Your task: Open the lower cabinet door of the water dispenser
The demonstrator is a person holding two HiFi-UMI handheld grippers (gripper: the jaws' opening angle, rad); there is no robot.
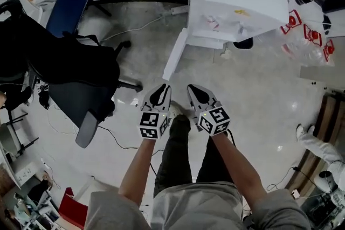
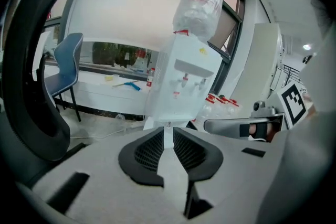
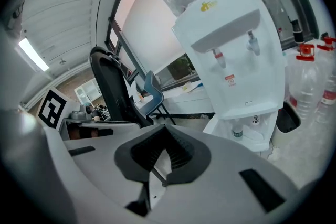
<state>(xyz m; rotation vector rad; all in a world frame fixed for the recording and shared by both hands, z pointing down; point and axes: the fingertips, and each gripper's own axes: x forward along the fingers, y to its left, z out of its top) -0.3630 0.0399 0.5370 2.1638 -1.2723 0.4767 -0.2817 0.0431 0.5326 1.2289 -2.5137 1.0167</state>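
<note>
Two tongs hover side by side over the person's legs (image 1: 180, 153) in the head view. The left tongs (image 1: 160, 95) stand a narrow crack apart with nothing between the pads; the right tongs (image 1: 198, 93) are closed tip to tip, empty. The white water dispenser (image 1: 237, 2) stands on the floor (image 1: 259, 89) at one o'clock from them, its lower cabinet door (image 1: 176, 54) swung out at twelve o'clock, baring a small bottle (image 3: 237, 129) inside. A dark office chair (image 1: 75, 78) sits at nine o'clock
</note>
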